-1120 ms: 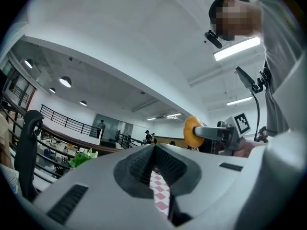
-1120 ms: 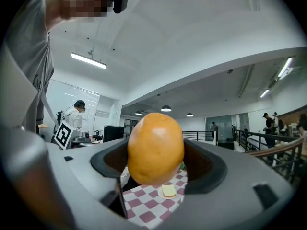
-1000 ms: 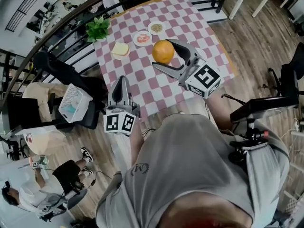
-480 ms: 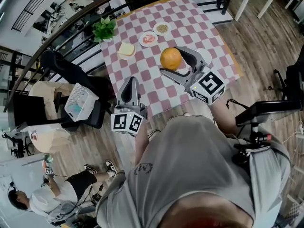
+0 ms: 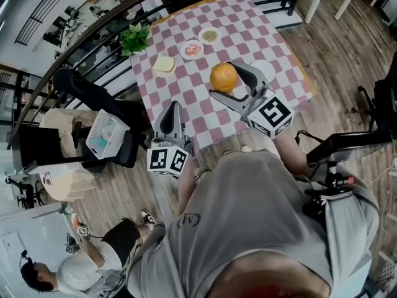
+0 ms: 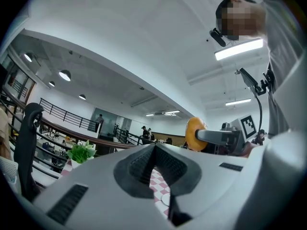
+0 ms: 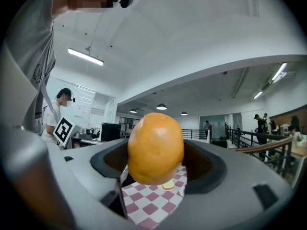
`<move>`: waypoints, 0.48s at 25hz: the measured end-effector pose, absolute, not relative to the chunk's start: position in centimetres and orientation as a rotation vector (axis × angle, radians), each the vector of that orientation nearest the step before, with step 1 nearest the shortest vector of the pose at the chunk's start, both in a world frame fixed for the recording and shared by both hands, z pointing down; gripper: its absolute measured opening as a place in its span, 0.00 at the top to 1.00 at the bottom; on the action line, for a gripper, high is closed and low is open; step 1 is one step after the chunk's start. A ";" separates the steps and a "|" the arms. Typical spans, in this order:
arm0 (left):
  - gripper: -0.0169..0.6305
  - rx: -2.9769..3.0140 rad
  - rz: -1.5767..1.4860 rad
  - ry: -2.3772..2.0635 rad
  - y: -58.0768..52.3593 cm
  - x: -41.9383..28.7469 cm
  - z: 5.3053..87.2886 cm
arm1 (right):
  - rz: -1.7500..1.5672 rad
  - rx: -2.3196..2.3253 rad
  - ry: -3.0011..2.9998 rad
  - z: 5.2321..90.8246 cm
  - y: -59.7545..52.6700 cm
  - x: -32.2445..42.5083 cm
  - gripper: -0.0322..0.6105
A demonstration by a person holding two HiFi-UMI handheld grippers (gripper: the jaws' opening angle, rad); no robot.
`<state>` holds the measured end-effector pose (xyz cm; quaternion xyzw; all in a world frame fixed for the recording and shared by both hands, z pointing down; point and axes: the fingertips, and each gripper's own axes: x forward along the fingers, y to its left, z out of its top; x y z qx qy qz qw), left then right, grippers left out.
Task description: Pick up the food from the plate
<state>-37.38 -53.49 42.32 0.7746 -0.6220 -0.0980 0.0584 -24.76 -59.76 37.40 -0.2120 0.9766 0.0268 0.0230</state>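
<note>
Jaws of the right gripper (image 5: 227,81) stay clamped on the orange (image 7: 155,147), held between them as before (white plate (image 5: 268,68) just behind looks bare); pickup seems done. Left gripper (image 5: 173,107) jaws together, holding nothing.

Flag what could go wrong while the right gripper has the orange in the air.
1. The orange is round and pinched only at its sides by the right gripper; it could slip, drop onto the table and roll off.
2. The white plate lies near that gripper; a careless swing might clip it.
</note>
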 end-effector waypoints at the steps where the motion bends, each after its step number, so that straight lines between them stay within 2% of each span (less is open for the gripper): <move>1: 0.97 2.344 -0.301 -1.884 -53.4 -37.3 42.4 | 0.087 -0.654 3.025 37.4 -59.6 -24.8 0.42; 12: 0.97 2.353 -0.327 -1.881 -52.3 -36.4 42.6 | 0.100 -0.633 3.029 36.7 -58.6 -24.5 0.42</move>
